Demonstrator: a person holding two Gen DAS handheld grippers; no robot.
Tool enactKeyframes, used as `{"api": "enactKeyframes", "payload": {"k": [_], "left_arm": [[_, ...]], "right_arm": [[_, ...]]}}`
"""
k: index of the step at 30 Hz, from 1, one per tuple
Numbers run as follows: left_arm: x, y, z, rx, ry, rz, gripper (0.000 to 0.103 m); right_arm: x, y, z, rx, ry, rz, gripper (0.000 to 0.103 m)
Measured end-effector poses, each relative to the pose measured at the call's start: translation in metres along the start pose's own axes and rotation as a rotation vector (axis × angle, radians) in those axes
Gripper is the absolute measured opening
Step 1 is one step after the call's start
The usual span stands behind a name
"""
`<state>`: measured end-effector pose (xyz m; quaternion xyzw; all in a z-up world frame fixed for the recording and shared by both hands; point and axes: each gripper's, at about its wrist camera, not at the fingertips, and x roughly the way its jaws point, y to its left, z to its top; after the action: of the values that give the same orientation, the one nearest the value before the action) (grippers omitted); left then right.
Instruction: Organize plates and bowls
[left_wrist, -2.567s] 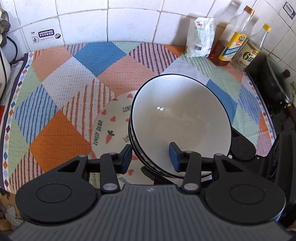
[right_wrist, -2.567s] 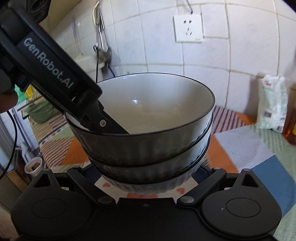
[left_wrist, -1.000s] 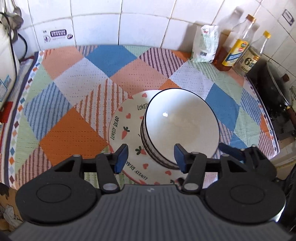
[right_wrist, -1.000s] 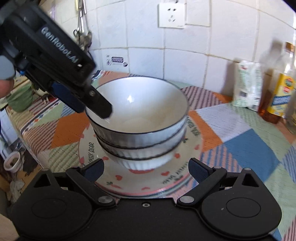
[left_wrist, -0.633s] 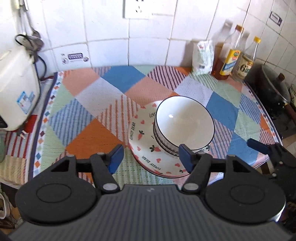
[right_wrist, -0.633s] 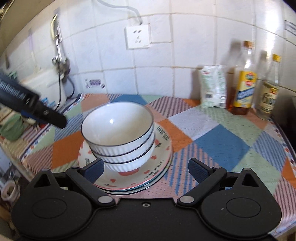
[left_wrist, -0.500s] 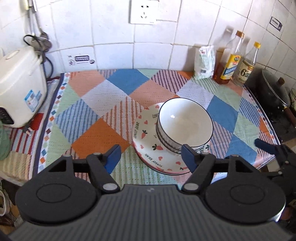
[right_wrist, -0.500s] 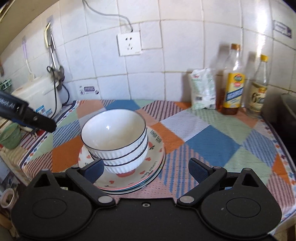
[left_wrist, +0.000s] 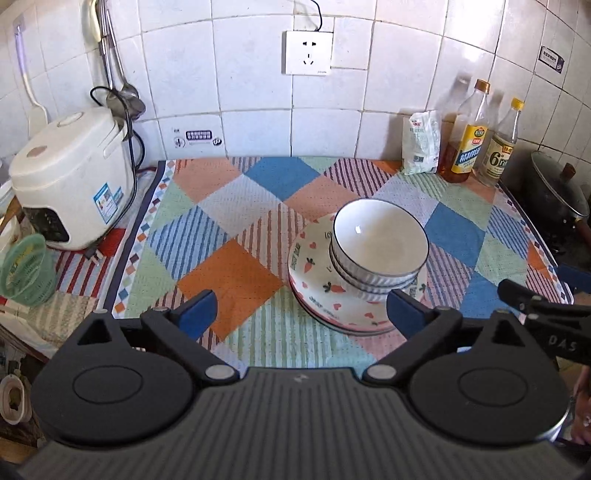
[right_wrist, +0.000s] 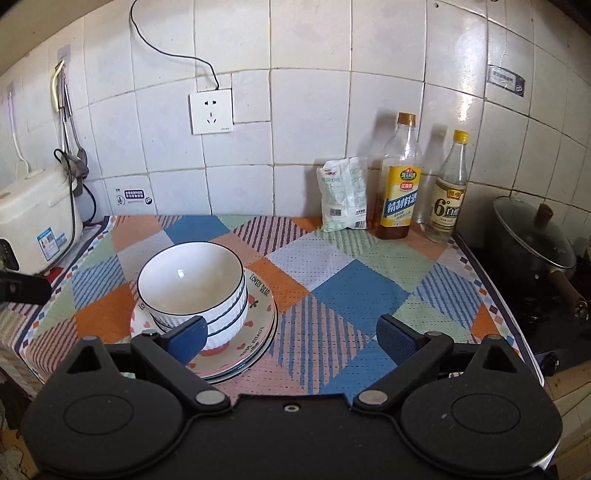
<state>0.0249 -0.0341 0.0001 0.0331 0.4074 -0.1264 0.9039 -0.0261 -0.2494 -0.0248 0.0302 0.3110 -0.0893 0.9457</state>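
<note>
Three nested white ribbed bowls with dark rims (left_wrist: 380, 236) sat on stacked heart-and-carrot patterned plates (left_wrist: 314, 284) on a patchwork tablecloth (left_wrist: 229, 269) (right of centre). The left gripper (left_wrist: 299, 310) and right gripper (right_wrist: 290, 338) hung wide open, holding nothing, back from the stack

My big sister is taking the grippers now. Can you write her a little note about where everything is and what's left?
Left gripper: open, holding nothing, clear of the dishes.
Right gripper: open, holding nothing.
Three nested white ribbed bowls with dark rims sit on the stacked heart-and-carrot patterned plates, on the colourful patchwork tablecloth.
Done: bowls stacked on plates.
Left: nothing else loose in view; perhaps just check the stack is steady.
</note>
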Motion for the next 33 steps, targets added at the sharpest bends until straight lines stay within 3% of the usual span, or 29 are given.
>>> {"api": "enactKeyframes", "payload": {"k": [5,14,22,33], "left_arm": [[-0.008,0.005,-0.007,-0.041,0.009,-0.004,0.099],[-0.023,0.006,-0.016,0.040,-0.007,0.079,0.099],[-0.030,0.005,-0.020,0.102,0.000,0.072,0.099],[-0.040,0.002,-0.031,0.095,-0.009,0.056,0.099]], "right_arm": [[-0.020,0.003,0.001,0.027,0.004,-0.004,0.100],[-0.045,0.012,-0.003,0.046,0.008,-0.013,0.100],[-0.051,0.017,-0.012,0.067,0.014,-0.040,0.100],[-0.066,0.024,-0.016,0.044,-0.021,-0.037,0.100]]}}
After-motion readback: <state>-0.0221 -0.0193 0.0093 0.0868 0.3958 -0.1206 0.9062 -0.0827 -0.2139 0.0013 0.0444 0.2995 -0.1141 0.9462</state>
